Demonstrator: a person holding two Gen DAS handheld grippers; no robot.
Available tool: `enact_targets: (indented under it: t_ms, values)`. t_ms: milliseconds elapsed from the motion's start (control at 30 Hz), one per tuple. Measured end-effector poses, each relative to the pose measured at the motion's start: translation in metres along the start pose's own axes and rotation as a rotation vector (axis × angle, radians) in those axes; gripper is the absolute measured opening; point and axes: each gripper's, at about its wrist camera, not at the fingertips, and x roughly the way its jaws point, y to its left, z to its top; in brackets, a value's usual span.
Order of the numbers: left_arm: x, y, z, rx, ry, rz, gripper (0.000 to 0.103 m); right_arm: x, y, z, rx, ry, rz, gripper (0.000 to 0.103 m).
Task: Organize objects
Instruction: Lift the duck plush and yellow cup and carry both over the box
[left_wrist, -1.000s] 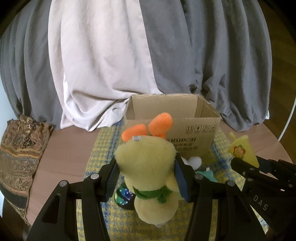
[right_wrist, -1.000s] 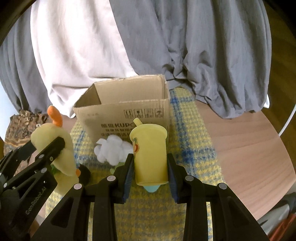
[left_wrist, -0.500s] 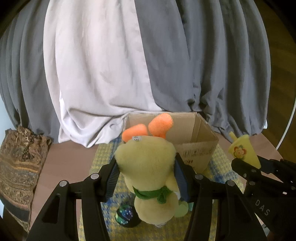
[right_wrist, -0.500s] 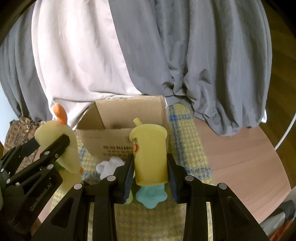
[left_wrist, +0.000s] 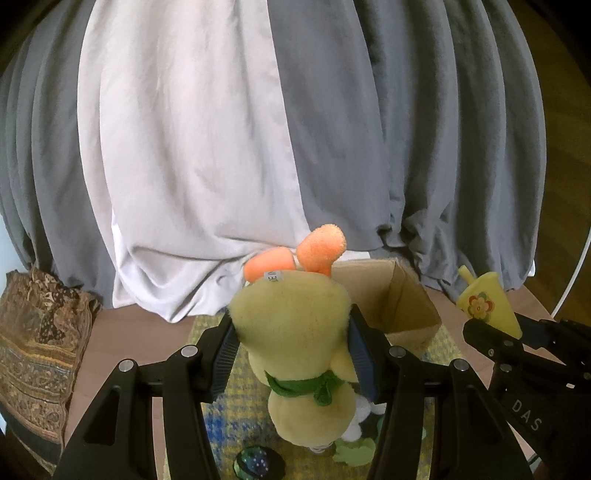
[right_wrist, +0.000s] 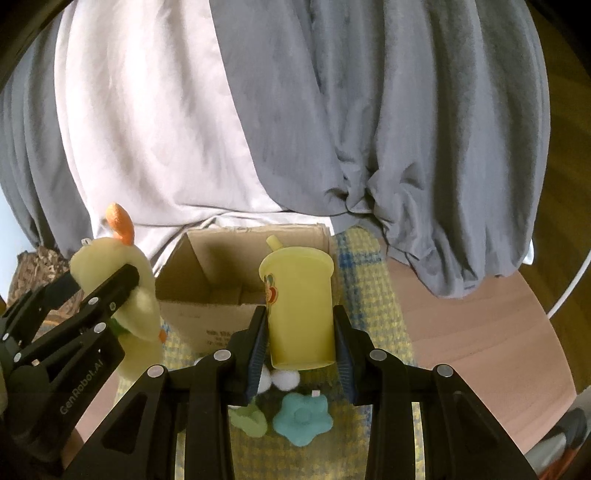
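Above box (right_wrist: 236, 273) at 12 o'clock | left gripper (left_wrist: 291, 354) clamping plush toy (left_wrist: 295, 332) | right gripper (right_wrist: 299, 332) clamping cup (right_wrist: 299, 306) | carrying | next: lower, release inside

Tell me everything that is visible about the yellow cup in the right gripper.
The yellow cup looks like matte plastic, with a wider lid rim on top and a short yellow spout at the far edge of the lid. A colourful flower sticker sits on its side. It stands upright, lifted off the checked mat, clamped at its lower body between the blue pads of the right gripper. It is in front of the open cardboard box. Only the pads touch it.
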Motion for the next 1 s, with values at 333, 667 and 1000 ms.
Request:
enact_targets:
  t_ms: [333, 667, 1000]
  values:
    - [0.021, 0.001, 0.021, 0.000, -0.009, -0.016, 0.054, 0.016, -0.002, 0.021, -0.001, 0.008, -0.007, 0.034]
    - [0.043, 0.000, 0.040, 0.013, -0.017, -0.032, 0.054, 0.038, -0.007, 0.038, 0.013, 0.033, -0.008, 0.034]
    - [0.070, 0.001, 0.052, 0.002, 0.019, -0.047, 0.054, 0.057, -0.006, 0.049, 0.023, 0.048, -0.001, 0.034]
